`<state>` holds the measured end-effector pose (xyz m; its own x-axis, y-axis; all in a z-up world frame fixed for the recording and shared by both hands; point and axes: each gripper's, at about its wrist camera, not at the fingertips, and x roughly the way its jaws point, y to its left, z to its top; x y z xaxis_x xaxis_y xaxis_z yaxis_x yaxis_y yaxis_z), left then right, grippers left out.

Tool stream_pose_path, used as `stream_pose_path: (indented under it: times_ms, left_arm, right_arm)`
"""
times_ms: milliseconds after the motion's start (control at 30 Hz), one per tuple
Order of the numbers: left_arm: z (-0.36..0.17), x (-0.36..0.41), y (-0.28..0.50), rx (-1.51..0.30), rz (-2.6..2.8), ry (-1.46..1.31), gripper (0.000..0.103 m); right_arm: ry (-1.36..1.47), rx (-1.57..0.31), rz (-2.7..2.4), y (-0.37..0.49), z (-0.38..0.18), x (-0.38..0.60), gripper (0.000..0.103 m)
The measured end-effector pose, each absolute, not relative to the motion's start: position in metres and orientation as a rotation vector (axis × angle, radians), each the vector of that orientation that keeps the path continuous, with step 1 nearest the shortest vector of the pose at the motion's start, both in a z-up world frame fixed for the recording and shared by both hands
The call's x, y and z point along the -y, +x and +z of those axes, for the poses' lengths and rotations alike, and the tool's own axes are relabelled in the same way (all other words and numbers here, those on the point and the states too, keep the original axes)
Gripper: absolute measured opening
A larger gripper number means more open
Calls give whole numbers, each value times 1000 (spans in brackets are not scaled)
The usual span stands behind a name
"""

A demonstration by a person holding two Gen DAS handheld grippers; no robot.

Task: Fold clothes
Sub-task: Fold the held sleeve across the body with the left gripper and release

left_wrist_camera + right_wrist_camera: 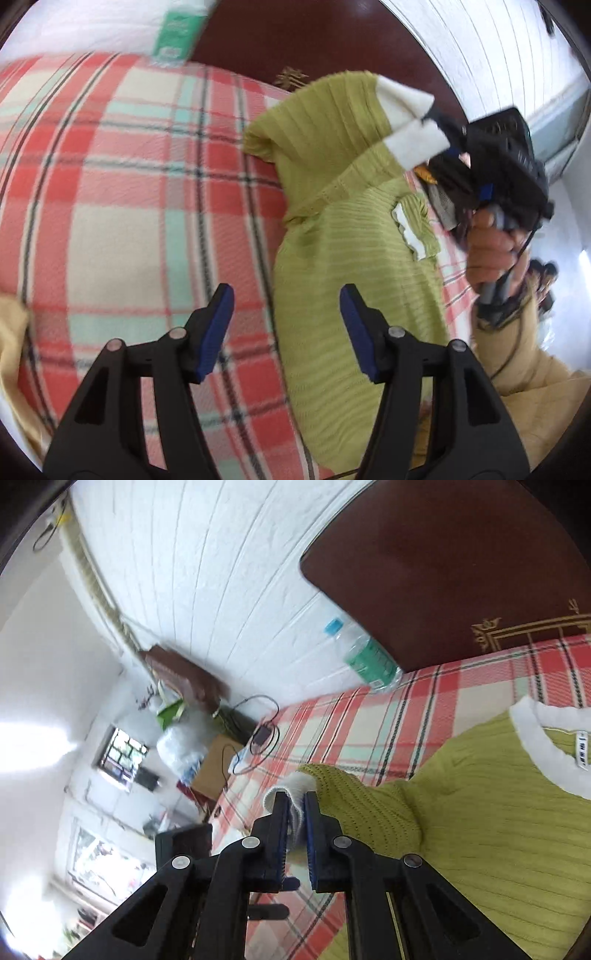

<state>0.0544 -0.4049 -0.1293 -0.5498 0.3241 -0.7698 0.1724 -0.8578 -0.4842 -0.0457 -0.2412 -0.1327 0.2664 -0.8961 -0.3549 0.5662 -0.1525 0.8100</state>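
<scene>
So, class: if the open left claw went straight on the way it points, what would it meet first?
Most likely the green sweater on the plaid bedspread: the left claw straddles its left edge, though depth is unclear.

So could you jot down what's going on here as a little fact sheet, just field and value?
garment: green sweater, ribbed knit with white cuffs and white collar
surface: plaid bed sheet, red, cream and mint
right gripper: shut on the white sleeve cuff, sleeve lifted off the bed
left gripper: open, holding nothing, over the sweater's edge
behind: dark red headboard, water bottle by it
fold state: sweater not yet folded flat
</scene>
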Motion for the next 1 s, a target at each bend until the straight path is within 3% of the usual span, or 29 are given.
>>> stream_pose_path:
  times_ms: [267, 333, 367, 400, 533, 667, 700, 733, 767, 833, 1000]
  left_arm:
    - [-145, 357, -18, 456, 2717, -1523, 61]
    - [-154, 358, -29, 447, 2739, -1563, 46]
    - [-157, 360, -31, 434, 2767, -1587, 24]
    - [-159, 363, -32, 428, 2798, -1606, 20]
    - [-149, 380, -10, 483, 2921, -1553, 16]
    - [-143, 370, 11, 328, 2956, -1522, 16]
    - [-143, 366, 13, 287, 2956, -1520, 16]
    - [-144, 361, 12, 235, 2956, -1528, 16]
    - [-144, 355, 13, 177, 2959, -1533, 17]
    - [-144, 351, 11, 113, 2957, -1537, 17]
    - [-147, 354, 5, 146, 2938, -1543, 17]
  right_arm:
    - [1226, 552, -1335, -74, -176, 199, 8]
    - [1256, 579, -1353, -83, -188, 187, 9]
    - [1265, 580, -1368, -86, -195, 182, 9]
    - [1274, 579, -1385, -88, -202, 176, 10]
    - [1345, 433, -1525, -93, -225, 166, 15]
    - [1305, 274, -1582, -90, -219, 168, 27]
    - [1270, 234, -1596, -88, -213, 172, 34]
    - [1235, 195, -1609, -85, -206, 179, 51]
    - [1201, 156, -1622, -82, -200, 186, 55]
    - [1164, 41, -1614, -72, -198, 208, 56]
    - [1069, -245, -1574, -46, -195, 263, 56]
